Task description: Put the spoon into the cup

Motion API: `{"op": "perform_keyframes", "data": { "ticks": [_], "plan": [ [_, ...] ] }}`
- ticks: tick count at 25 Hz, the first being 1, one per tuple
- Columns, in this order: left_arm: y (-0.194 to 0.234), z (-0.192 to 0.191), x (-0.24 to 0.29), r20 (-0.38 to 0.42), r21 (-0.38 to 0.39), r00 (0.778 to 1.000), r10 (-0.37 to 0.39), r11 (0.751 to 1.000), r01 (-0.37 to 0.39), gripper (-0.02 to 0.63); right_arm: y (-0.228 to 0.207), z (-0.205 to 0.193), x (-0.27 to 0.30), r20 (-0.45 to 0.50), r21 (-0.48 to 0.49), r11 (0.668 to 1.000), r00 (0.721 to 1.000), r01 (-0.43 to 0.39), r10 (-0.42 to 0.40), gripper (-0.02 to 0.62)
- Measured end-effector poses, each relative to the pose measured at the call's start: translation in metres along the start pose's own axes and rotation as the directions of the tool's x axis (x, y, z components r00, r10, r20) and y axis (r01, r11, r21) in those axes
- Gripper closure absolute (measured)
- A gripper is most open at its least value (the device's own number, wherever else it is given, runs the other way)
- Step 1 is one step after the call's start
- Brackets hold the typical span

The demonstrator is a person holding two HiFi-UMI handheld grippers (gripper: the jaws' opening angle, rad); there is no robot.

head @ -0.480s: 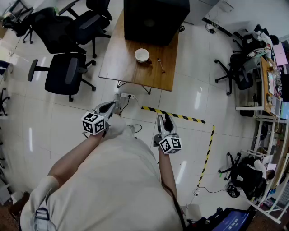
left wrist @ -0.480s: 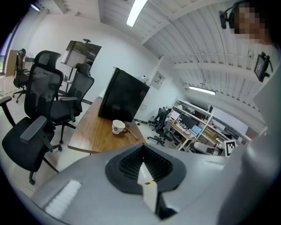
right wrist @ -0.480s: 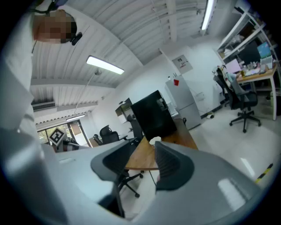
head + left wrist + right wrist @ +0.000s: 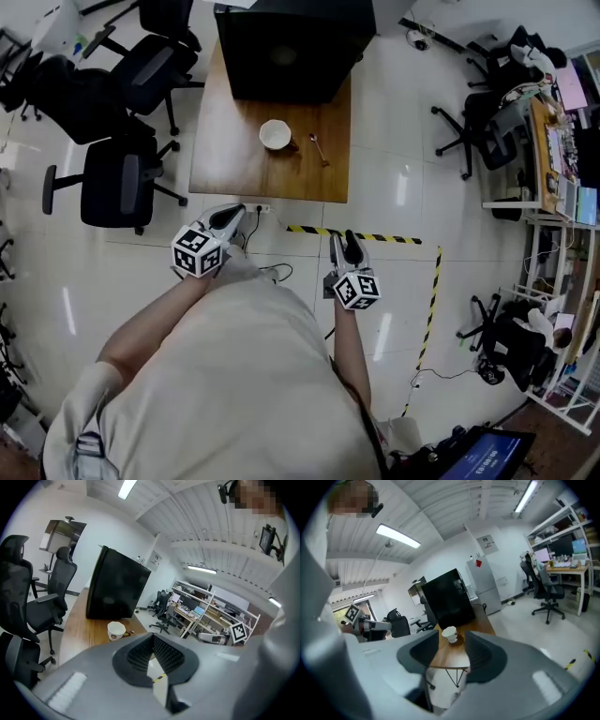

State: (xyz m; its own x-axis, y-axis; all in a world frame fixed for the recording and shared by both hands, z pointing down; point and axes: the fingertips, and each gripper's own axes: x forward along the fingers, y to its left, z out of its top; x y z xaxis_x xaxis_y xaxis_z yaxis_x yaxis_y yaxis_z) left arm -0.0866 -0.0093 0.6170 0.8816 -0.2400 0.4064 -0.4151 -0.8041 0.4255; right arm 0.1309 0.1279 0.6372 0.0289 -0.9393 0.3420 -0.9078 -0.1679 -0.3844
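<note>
Though far from clenched left gripper point(image 4: 235, 213), released right gripper point(image 4: 343, 242): spoon point(image 4: 319, 148) beside cup point(image 4: 275, 134).

Premises: an open-plan office with a marked-off test area.

Evidence:
- Black swivel chairs point(image 4: 117, 183) are grouped beside a wooden counter point(image 4: 234, 159).
- Desks point(image 4: 546, 150) along the right side are loaded with screens and papers.
- Metal shelving point(image 4: 206, 613) stands behind further workstations.
- The white tiled floor point(image 4: 394, 187) is marked with yellow-black hazard tape point(image 4: 375, 238).
- Strip lights point(image 4: 397, 536) are fixed to a ribbed ceiling.
</note>
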Motion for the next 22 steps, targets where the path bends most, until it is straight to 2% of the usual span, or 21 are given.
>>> {"op": "perform_keyframes", "data": {
  "ticks": [5, 10, 15, 19, 22],
  "plan": [
    [0.033, 0.038, 0.024, -0.012, 0.009, 0.998, -0.058, 0.998, 0.058, 0.606, 0.014, 0.015, 0.047, -0.021, 0.032, 0.998, 0.998, 0.058, -0.057, 0.425],
    [0.066, 0.061, 0.036, -0.022, 0.072, 0.995, -0.099, 0.992, 0.100, 0.606, 0.033, 0.017, 0.092, -0.076, 0.016, 0.996, 0.993, 0.093, -0.092, 0.425],
    [0.089, 0.052, 0.046, -0.060, 0.060, 0.986, -0.158, 0.985, 0.162, 0.606, 0.038, 0.021, 0.116, -0.140, -0.035, 0.990, 0.981, 0.133, -0.137, 0.428],
    [0.103, 0.041, 0.052, -0.104, 0.094, 0.978, -0.181, 0.977, 0.191, 0.606, 0.031, 0.018, 0.122, -0.177, -0.062, 0.983, 0.967, 0.172, -0.181, 0.428],
    [0.102, 0.054, 0.052, -0.082, 0.120, 0.978, -0.194, 0.972, 0.203, 0.606, 0.014, 0.013, 0.125, -0.194, -0.074, 0.976, 0.957, 0.203, -0.214, 0.431]
  ]
}}
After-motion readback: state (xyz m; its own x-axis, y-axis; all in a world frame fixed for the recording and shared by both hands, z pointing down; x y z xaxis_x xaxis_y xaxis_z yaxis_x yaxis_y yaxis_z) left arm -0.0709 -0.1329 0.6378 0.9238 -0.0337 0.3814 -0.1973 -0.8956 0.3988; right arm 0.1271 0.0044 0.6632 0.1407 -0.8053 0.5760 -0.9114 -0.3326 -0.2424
